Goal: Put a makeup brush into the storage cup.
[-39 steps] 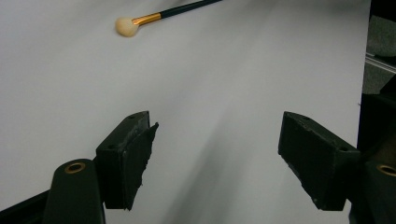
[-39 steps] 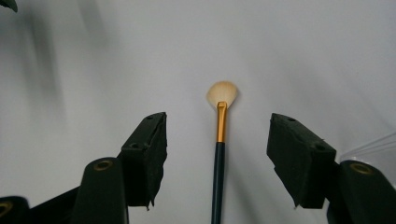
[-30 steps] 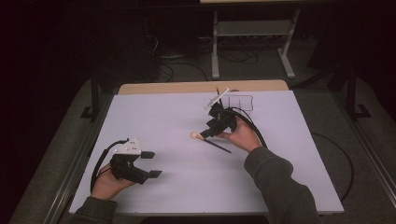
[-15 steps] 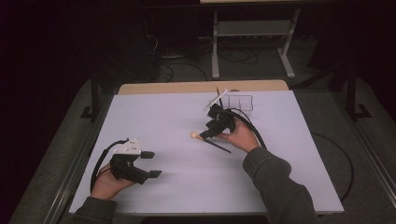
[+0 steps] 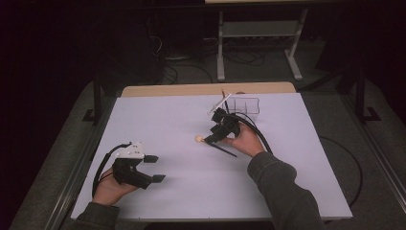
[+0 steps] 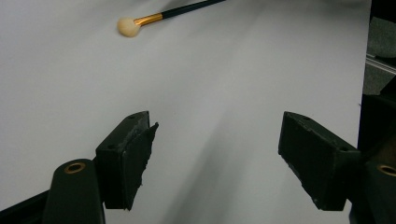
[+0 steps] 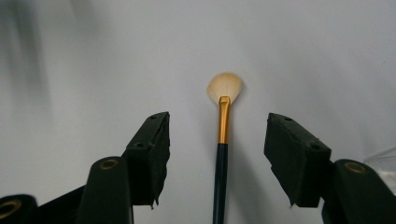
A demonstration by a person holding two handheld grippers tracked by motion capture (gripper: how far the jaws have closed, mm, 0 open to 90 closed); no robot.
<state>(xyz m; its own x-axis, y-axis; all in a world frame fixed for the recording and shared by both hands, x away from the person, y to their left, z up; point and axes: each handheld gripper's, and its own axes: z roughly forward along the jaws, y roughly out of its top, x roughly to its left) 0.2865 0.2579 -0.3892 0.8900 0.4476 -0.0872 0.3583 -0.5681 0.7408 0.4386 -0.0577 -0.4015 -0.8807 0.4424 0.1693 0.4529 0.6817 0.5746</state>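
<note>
Right tongs (image 7: 217, 158) straddle the makeup brush (image 7: 222, 140) mid-counter (image 5: 158, 120), jaws spread clear along its handle, bristles pointing ahead, while the left tongs (image 5: 154, 168) hover spread near the counter's near-left corner.

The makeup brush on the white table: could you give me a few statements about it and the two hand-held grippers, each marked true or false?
1. The makeup brush lies between the right gripper's open jaws, which do not press on it. True.
2. The brush has a silver band below its bristles. False: the band is gold, on a dark handle.
3. The left gripper is shut on the brush. False: its jaws stand open with nothing between them, and the brush lies farther off on the table.
4. A clear container stands on the far side of the table, beyond the right gripper. True.
</note>
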